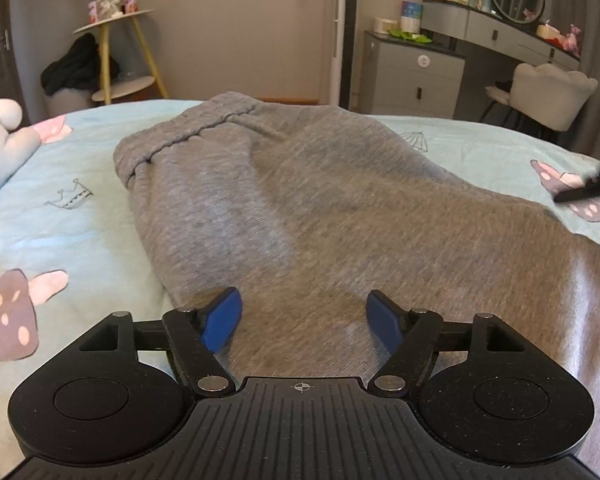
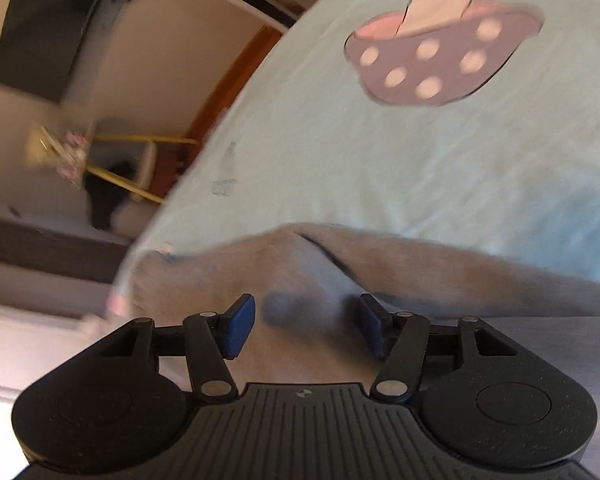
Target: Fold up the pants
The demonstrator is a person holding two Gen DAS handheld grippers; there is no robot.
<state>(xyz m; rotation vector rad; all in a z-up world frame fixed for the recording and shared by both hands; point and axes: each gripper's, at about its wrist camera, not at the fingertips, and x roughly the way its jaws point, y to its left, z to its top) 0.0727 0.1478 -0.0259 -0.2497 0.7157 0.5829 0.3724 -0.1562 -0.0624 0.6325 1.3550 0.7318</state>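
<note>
1 grey pants (image 1: 300, 200), 2 grippers spread apart.

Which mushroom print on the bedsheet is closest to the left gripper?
The brown-capped mushroom at lower left, beside the left gripper; the pink ones lie farther up the bedsheet.

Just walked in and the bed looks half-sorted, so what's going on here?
A person with a handheld gripper in each hand is folding soft grey knit pants on a pale blue mushroom-print bedsheet. The left gripper and right gripper both hover open above the fabric, fingers gripping nothing. The elastic waistband lies at the far end.
</note>
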